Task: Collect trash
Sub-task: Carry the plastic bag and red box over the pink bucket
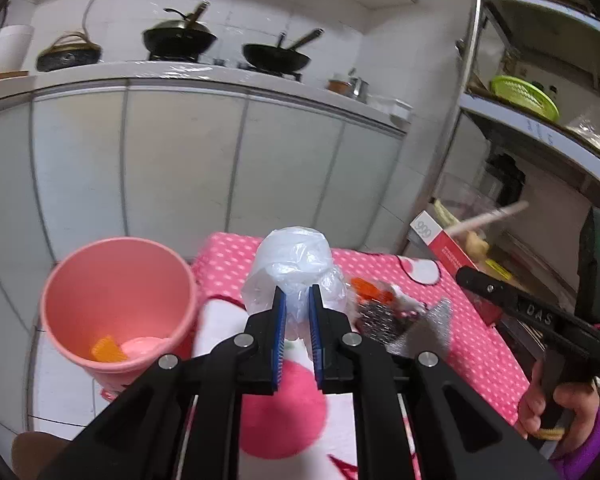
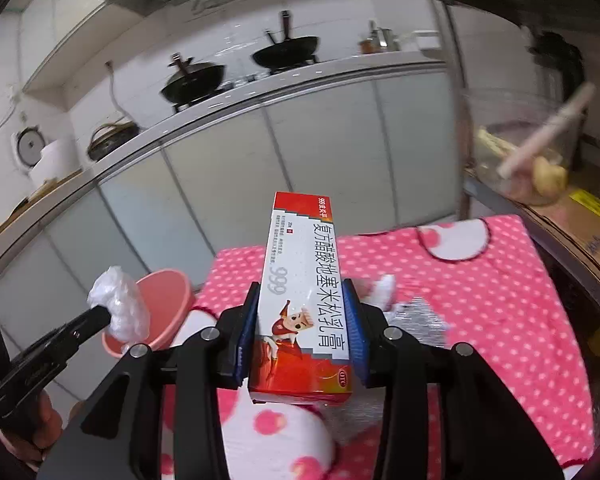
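Trash is partly gathered: the pink bin [image 1: 116, 304] beside the tabletop [image 1: 472, 320] already has an orange scrap [image 1: 107, 349] and something pale pink at its bottom. Two more pieces are lifted clear of the polka-dot cloth but not yet dropped in.

The left claw [image 1: 297, 312] is nearly closed, its blue pads pinching a crumpled clear plastic bag [image 1: 296, 264], which hangs in the air just beside the bin's rim. The right claw [image 2: 300, 332] stands partly open and grips a red-and-white ointment box [image 2: 304, 292] across its width, both pads pressed on its long sides, the box pointing forward above the cloth.

Left on the tabletop are a silvery foil wrapper [image 1: 404, 326] and, just behind it, what seems to be an orange-and-white wrapper [image 1: 376, 292], though blur makes it hard to tell.

My judgement is that the job is around halfway: two pieces to drop, at least two to pick up.
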The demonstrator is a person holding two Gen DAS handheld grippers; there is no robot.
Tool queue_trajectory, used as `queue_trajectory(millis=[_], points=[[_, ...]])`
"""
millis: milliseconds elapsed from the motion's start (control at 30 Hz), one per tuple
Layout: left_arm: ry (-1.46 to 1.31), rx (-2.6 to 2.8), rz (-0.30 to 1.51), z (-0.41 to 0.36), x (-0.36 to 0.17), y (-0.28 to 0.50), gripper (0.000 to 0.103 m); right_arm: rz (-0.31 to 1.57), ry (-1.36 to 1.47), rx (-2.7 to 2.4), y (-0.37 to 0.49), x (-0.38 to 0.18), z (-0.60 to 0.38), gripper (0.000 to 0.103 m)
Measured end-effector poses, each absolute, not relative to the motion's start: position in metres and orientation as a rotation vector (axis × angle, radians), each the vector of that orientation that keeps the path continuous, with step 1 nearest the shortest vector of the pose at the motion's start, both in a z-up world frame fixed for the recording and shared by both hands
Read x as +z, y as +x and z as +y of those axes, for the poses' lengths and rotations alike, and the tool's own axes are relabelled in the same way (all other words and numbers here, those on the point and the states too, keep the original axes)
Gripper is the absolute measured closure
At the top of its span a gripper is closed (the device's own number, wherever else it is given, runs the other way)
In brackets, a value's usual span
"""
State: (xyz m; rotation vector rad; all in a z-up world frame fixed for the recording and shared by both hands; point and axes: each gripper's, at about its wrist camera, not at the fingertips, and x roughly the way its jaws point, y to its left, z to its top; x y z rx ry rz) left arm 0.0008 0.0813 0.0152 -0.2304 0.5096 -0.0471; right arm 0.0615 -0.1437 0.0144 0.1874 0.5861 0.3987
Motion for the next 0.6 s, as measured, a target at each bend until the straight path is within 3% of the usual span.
queue_trajectory(millis=[600], points=[[-0.332, 0.164, 0.489, 0.182, 0.002, -0.010, 0.092, 0.604, 0.060, 0.615, 0.057, 0.024, -0.009, 0.063]])
